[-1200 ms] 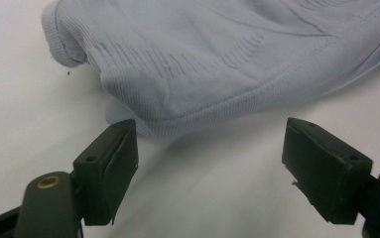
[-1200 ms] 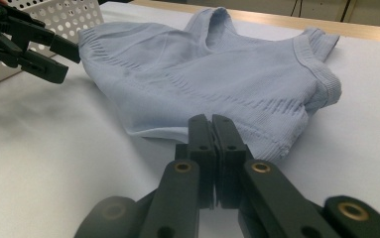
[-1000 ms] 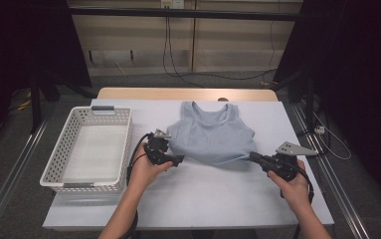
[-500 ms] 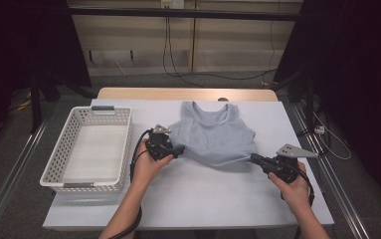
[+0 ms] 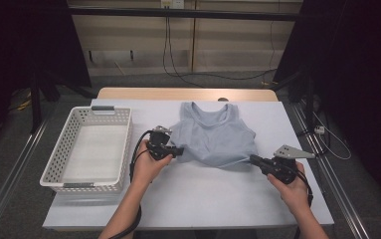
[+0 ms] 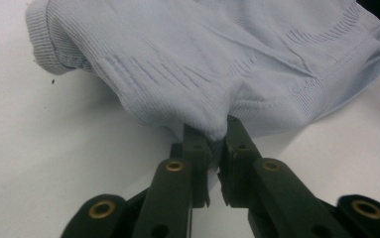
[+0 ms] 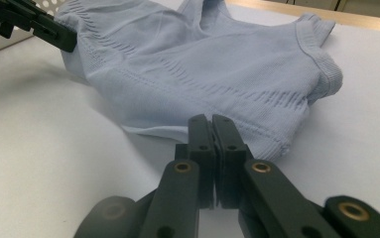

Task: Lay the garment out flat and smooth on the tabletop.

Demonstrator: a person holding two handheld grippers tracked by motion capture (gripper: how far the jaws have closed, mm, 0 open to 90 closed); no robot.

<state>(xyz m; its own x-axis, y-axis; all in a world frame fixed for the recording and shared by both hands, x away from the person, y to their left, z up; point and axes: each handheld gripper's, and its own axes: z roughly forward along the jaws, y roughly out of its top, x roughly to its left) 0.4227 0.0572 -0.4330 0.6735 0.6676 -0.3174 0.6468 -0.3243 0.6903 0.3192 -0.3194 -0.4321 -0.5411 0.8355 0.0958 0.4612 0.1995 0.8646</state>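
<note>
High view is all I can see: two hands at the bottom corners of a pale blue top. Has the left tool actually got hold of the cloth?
Observer: Yes. In the left gripper view the left tool has just been closing, and its jaws now pinch a bunched fold at the lower edge of the top.
Operator: And the right one?
Observer: The right gripper view shows the right tool shut, with the hem caught at its tips.
Operator: Is the cloth plain?
Observer: No. Close up it is a ribbed knit, with a thicker band along the armhole.
</note>
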